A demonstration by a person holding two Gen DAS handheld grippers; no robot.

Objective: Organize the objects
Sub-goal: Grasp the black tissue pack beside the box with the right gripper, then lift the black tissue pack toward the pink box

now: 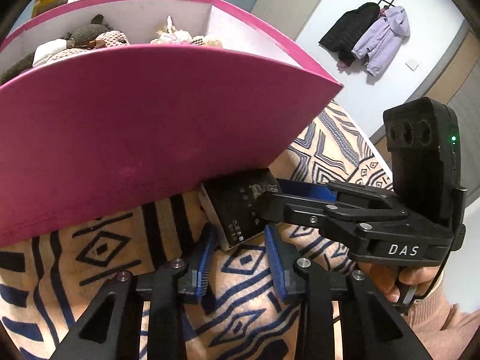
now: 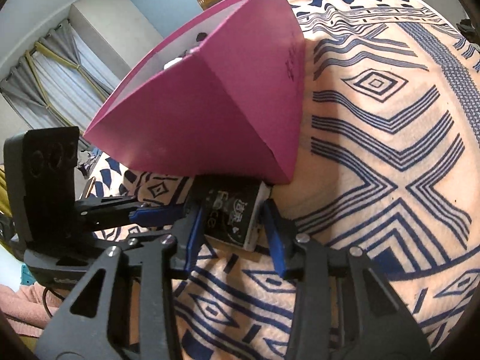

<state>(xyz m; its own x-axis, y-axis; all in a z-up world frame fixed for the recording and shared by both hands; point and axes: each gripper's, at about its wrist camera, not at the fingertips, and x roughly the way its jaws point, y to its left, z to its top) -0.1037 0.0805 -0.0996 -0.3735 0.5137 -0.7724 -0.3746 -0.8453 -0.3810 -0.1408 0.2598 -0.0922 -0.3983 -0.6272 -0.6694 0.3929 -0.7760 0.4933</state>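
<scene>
A small black box (image 1: pixel 240 204) with white sides and printed text lies on the blanket, tucked against the foot of a tall pink storage bin (image 1: pixel 150 120). In the left wrist view the box's near corner sits between the blue pads of my left gripper (image 1: pixel 238 229), which is shut on it. My right gripper (image 1: pixel 270 195) reaches in from the right across the box's far end. In the right wrist view the box (image 2: pixel 228 219) lies between the pads of my right gripper (image 2: pixel 232 205). The left pad touches it and the right pad stands a little off. My left gripper (image 2: pixel 168 210) comes in from the left.
The pink bin (image 2: pixel 210 105) holds several plush toys (image 1: pixel 90 39). A beige blanket with blue lines (image 2: pixel 375 150) covers the bed. Coats (image 1: pixel 375 36) hang on the far wall, curtains (image 2: pixel 45 84) on the left. A hand (image 1: pixel 405 282) in a pink sleeve holds the right gripper.
</scene>
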